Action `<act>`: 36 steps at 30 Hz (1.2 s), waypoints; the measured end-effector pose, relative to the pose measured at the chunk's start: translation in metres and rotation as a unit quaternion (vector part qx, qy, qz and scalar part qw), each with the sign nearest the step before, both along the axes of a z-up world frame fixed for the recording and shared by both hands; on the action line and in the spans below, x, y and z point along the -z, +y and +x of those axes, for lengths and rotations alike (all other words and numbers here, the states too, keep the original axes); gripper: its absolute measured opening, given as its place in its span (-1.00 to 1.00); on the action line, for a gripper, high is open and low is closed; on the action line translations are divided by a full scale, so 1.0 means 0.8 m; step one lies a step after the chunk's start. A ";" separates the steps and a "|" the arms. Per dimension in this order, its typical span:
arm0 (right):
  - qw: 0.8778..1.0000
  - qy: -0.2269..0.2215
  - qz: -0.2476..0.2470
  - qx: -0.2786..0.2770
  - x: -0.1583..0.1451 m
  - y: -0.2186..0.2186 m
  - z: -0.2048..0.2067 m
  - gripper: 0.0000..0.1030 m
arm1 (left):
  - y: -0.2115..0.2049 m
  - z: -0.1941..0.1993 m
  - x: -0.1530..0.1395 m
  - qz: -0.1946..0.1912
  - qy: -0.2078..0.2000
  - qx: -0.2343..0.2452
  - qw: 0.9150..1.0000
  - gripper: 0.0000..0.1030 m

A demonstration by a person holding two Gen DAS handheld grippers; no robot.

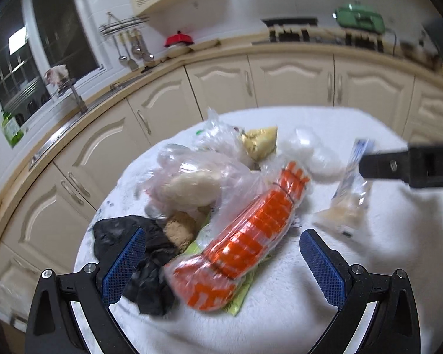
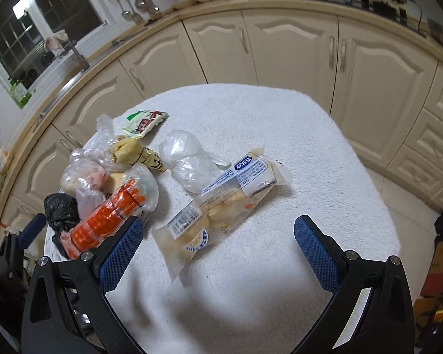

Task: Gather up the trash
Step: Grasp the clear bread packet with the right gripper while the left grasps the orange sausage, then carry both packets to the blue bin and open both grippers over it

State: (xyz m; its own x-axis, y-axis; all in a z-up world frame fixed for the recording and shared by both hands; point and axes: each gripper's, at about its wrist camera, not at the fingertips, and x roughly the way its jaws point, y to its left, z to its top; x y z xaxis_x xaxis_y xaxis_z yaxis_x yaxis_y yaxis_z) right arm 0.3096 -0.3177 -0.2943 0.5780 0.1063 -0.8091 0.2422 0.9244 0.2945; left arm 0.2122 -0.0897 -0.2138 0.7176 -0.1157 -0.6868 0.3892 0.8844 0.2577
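Trash lies in a heap on a white towel-covered table (image 1: pixel 310 309) (image 2: pixel 251 295). An orange-printed clear wrapper (image 1: pixel 251 230) (image 2: pixel 103 224) lies between the fingers of my open left gripper (image 1: pixel 221 253), beside a black plastic bag (image 1: pixel 138 259) (image 2: pixel 60 206). A clear bread wrapper with blue labels (image 2: pixel 221 206) (image 1: pixel 348 194) rests just ahead of my open right gripper (image 2: pixel 218 247), whose finger shows in the left wrist view (image 1: pixel 398 166). Crumpled clear bags (image 1: pixel 192 183) (image 2: pixel 186 162), a yellow wrapper (image 1: pixel 260 141) (image 2: pixel 138 153) and a green-white packet (image 2: pixel 146 121) lie further back.
Cream kitchen cabinets (image 1: pixel 295 82) (image 2: pixel 295 47) curve behind the table, under a counter with a sink tap (image 1: pixel 76 94), hanging utensils (image 1: pixel 133 47) and a red lid (image 1: pixel 178 40). Boxes (image 2: pixel 440 265) sit on the floor at the right.
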 end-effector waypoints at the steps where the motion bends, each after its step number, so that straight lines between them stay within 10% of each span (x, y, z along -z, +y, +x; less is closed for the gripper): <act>1: 1.000 0.006 0.002 0.004 0.006 0.001 0.008 1.00 | -0.004 0.007 0.007 0.006 0.005 -0.001 1.000 0.92; 9: 0.998 0.030 -0.041 -0.033 0.042 0.019 0.025 0.57 | 0.004 0.054 0.022 -0.089 0.094 -0.006 0.992 -0.17; 15: 0.997 0.024 -0.034 -0.070 0.034 0.004 -0.008 -0.05 | 0.035 0.052 0.026 -0.156 0.126 -0.019 0.979 -0.25; 23: 0.997 0.027 -0.050 -0.055 0.042 0.001 0.002 0.06 | 0.013 0.053 0.039 -0.133 0.124 -0.028 0.983 0.14; 36: 0.997 0.004 -0.009 -0.078 0.044 -0.032 -0.054 -0.44 | 0.028 0.040 0.044 -0.206 0.134 -0.036 0.969 -0.44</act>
